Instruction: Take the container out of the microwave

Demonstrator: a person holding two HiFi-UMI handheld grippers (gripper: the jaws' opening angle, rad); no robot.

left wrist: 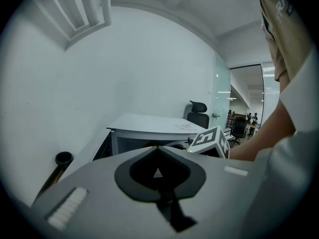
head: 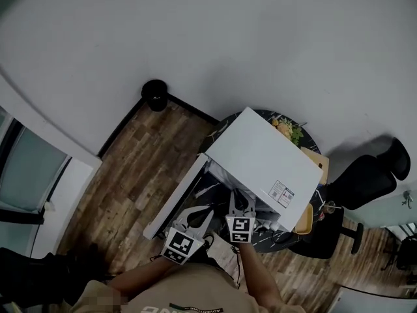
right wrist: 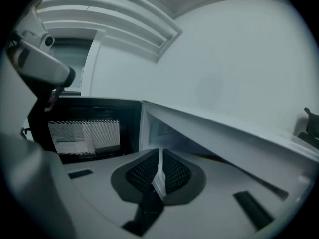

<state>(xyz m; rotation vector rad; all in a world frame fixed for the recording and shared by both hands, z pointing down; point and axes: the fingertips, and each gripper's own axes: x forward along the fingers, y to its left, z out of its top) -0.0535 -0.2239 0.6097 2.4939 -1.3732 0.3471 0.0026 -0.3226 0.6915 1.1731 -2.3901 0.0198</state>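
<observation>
A white microwave [head: 260, 158] stands on a round dark table [head: 277, 238] with its door [head: 172, 199] swung open to the left. Both grippers hover just in front of the opening. My left gripper [head: 197, 215] is lower left, my right gripper [head: 242, 199] nearer the cavity. In the left gripper view the jaws meet at the tips [left wrist: 158, 149], with the microwave [left wrist: 149, 126] ahead. In the right gripper view the pads [right wrist: 172, 172] are closed, with a thin pale sliver between them that I cannot identify. The door's mesh window [right wrist: 84, 136] is on the left. No container shows in any view.
A plate of food [head: 287, 130] sits behind the microwave and a yellow item [head: 304, 219] at its right side. A black office chair [head: 365, 180] stands right of the table. A black bin [head: 154, 95] is by the wall on the wooden floor.
</observation>
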